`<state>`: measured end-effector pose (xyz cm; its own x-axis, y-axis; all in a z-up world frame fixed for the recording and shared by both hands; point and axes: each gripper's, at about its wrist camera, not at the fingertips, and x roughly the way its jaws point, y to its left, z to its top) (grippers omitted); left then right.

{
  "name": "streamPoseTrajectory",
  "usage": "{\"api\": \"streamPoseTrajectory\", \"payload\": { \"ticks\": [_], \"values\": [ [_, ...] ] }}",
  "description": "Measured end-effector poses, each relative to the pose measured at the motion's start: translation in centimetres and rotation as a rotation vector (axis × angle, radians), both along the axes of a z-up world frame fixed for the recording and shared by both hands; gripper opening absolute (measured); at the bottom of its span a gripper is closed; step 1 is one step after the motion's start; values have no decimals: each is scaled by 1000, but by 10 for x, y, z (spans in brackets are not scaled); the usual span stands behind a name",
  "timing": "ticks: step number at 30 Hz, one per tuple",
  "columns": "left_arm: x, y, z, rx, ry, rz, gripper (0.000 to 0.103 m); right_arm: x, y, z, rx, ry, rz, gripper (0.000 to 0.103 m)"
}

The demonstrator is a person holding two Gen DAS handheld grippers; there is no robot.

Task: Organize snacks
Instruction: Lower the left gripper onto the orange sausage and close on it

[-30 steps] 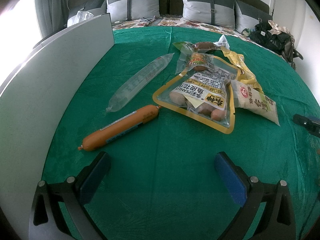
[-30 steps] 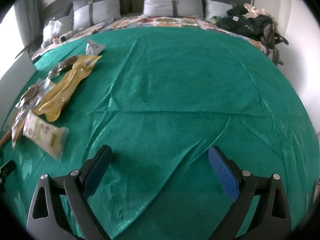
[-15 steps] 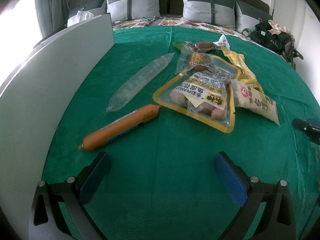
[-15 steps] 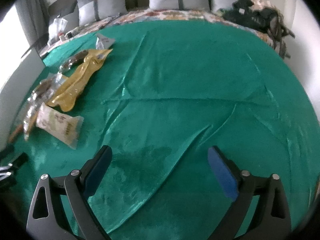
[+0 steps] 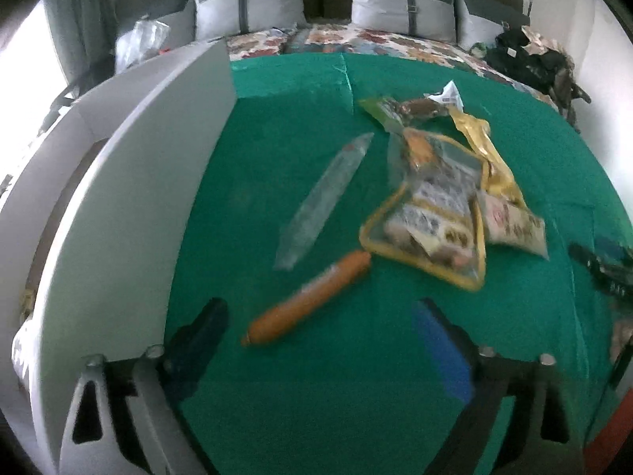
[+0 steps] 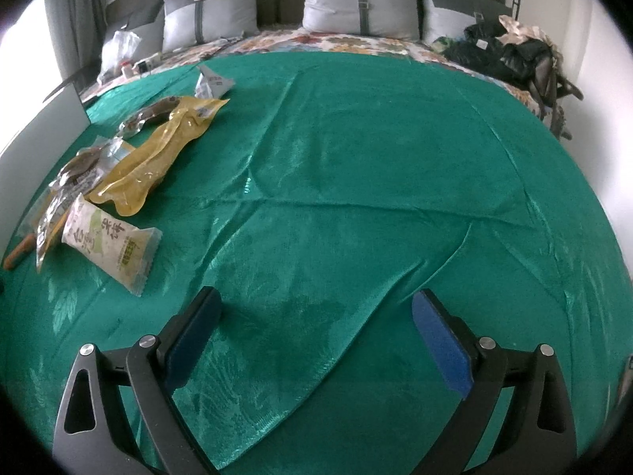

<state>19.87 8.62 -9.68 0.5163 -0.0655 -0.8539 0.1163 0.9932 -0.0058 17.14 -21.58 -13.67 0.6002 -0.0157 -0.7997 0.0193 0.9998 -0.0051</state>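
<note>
Jaws spread wide on both sides, nothing pinched yet

Left jaws just narrowed a bit above the orange sausage stick (image 5: 308, 301), lining up lengthwise I reckon; snack packets (image 6: 110, 245) piled on the green bedspread (image 6: 356, 158).

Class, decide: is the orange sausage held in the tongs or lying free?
Lying free: the orange sausage rests on the green cloth, ahead of the open left tongs.

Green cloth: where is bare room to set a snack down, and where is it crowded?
Bare: the wide stretch of green cloth to the right of the yellow pouch, up to the pillows. Crowded: the pile by the white board, with the orange sausage and rice-cracker pack.
</note>
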Motion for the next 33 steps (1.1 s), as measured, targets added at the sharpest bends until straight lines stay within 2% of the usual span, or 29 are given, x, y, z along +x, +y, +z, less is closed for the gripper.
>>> {"api": "streamPoseTrajectory", "payload": {
  "ticks": [4,5,6,7,8,9,10,11,13,16,17,18,20,22,23,24,27,33],
  "values": [
    [22,-8,-18,107,75,-87,88,0,0,0,0,0,0,99],
    [23,-7,-22,98,95,-100,81,0,0,0,0,0,0,99],
    [23,-7,-25,80,116,-111,69,0,0,0,0,0,0,99],
    [20,-3,-24,21,125,-115,63,0,0,0,0,0,0,99],
    [17,-3,-24,11,128,-109,51,0,0,0,0,0,0,99],
    [12,-3,-22,12,129,-108,29,0,0,0,0,0,0,99],
    [7,-5,-21,16,135,-113,19,1,0,0,0,0,0,99],
    [4,-7,-20,8,147,-122,16,0,0,0,0,0,0,99],
    [-2,-12,-19,15,155,-131,15,0,0,0,0,1,-1,99],
    [-5,-21,-18,66,134,-144,17,0,0,0,0,1,0,99],
    [-3,-23,-18,70,127,-140,20,0,0,0,0,1,0,100],
    [-3,-23,-18,71,121,-127,33,0,0,0,0,1,0,100],
    [5,-18,-19,85,112,-79,50,0,0,0,0,1,0,100],
    [9,-14,-20,47,112,-62,49,1,0,0,0,1,0,100],
    [10,-12,-20,22,115,-53,36,1,0,0,0,1,0,100],
    [10,-13,-20,22,108,-48,15,0,0,0,0,2,0,100],
    [6,-18,-19,50,107,-56,15,0,0,0,0,2,0,100],
    [-21,-14,-18,-40,102,-10,15,1,0,1,0,2,0,100]
  ]
}}
